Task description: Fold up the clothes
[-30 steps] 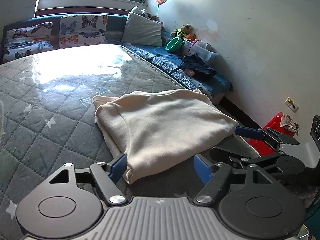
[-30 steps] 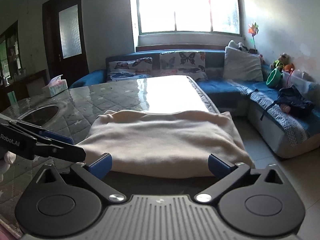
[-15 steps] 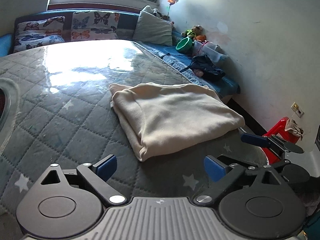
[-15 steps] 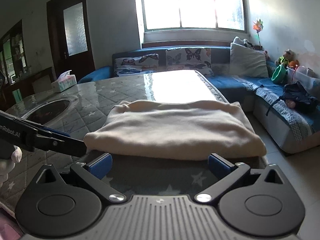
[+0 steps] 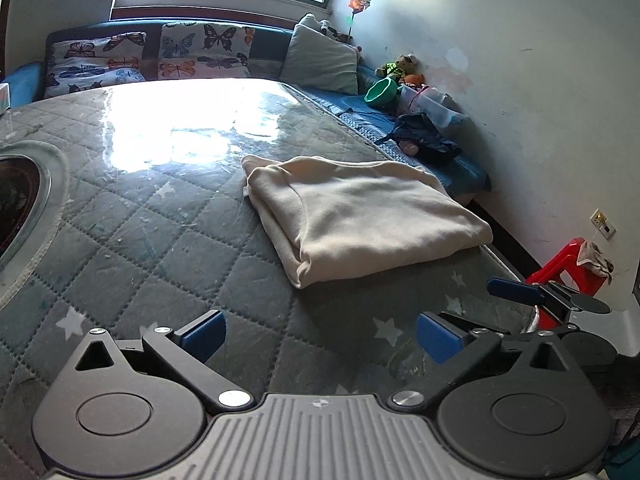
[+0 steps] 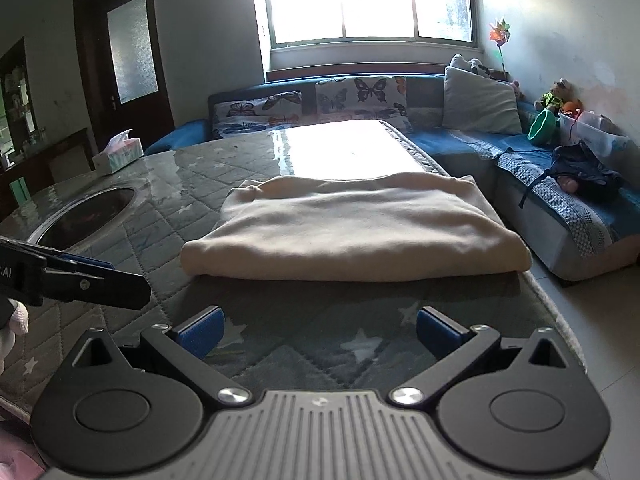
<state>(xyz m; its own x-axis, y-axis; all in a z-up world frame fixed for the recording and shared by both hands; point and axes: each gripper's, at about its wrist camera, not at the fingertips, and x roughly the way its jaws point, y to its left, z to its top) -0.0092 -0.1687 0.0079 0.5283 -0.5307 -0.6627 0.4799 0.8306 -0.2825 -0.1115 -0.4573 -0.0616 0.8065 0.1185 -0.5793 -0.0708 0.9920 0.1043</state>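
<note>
A cream garment [image 5: 360,216] lies folded into a flat rectangle on the grey quilted table [image 5: 140,240]; it also shows in the right wrist view [image 6: 352,228]. My left gripper [image 5: 320,336] is open and empty, a short way back from the garment's near corner. My right gripper [image 6: 318,330] is open and empty, back from the garment's near folded edge. The right gripper also shows at the right of the left wrist view [image 5: 536,294]. The left gripper's fingers [image 6: 92,280] show at the left of the right wrist view.
A round inset [image 6: 86,216] sits in the table at the left, with a tissue box [image 6: 118,156] beyond it. A blue sofa [image 6: 560,200] with cushions, a green bowl and a dark bag runs behind and to the right. A red stool [image 5: 568,264] stands by the wall.
Both grippers have drawn back from the folded garment, which now lies further ahead of the fingers. The garment itself has stayed flat on the table.
</note>
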